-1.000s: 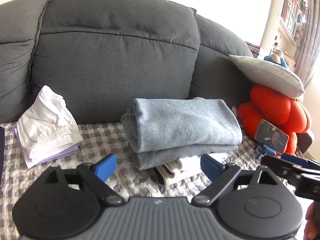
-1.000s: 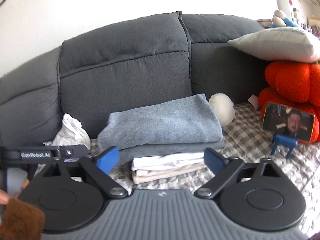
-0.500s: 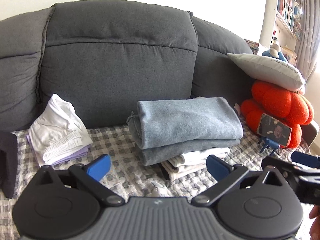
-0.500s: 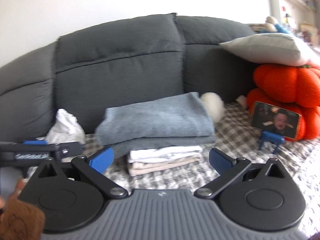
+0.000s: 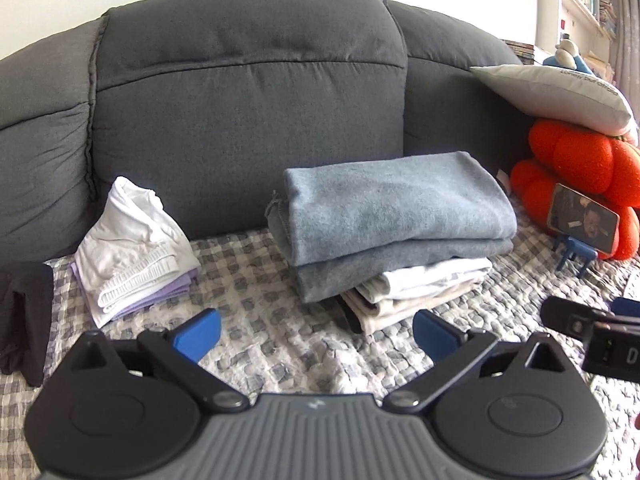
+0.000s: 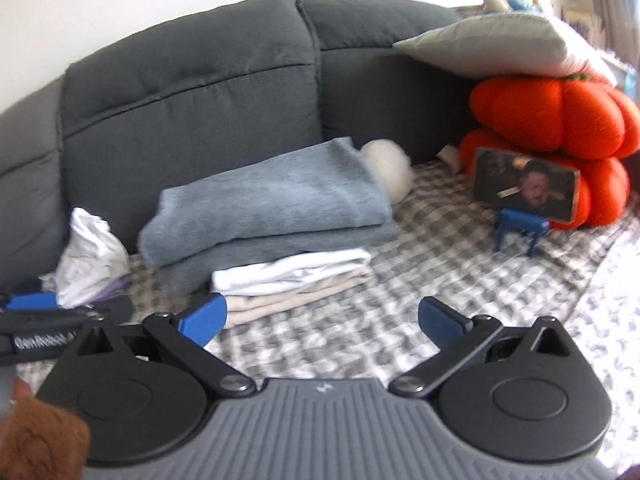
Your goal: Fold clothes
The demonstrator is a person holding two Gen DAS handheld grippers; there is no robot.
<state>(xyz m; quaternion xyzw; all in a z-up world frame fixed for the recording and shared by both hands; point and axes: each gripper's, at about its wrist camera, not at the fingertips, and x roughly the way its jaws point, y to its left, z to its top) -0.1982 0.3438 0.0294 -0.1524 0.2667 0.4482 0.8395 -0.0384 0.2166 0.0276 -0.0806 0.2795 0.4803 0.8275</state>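
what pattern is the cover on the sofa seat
Grey and white check on the seat cover, clearest in the left wrist view.

You had a grey sofa point(image 5: 248, 120) in front of you, with a checked cover point(image 5: 280, 344) spread over its seat. In the middle of the cover sat a pile of folded clothes point(image 5: 416, 292), with a thick blue-grey piece point(image 5: 392, 208) on top. To the left lay a small white and purple pile point(image 5: 132, 248), leaning on the sofa back. A dark cloth point(image 5: 24, 312) lay at the far left edge. On the right sat a red cushion point(image 5: 580, 164) with a grey pillow point(image 5: 556, 92) on it. A phone point(image 5: 582, 222) stood on a little blue stand point(image 5: 572, 254) right in front of the cushion. A white ball point(image 6: 390, 168) sat behind the middle pile.
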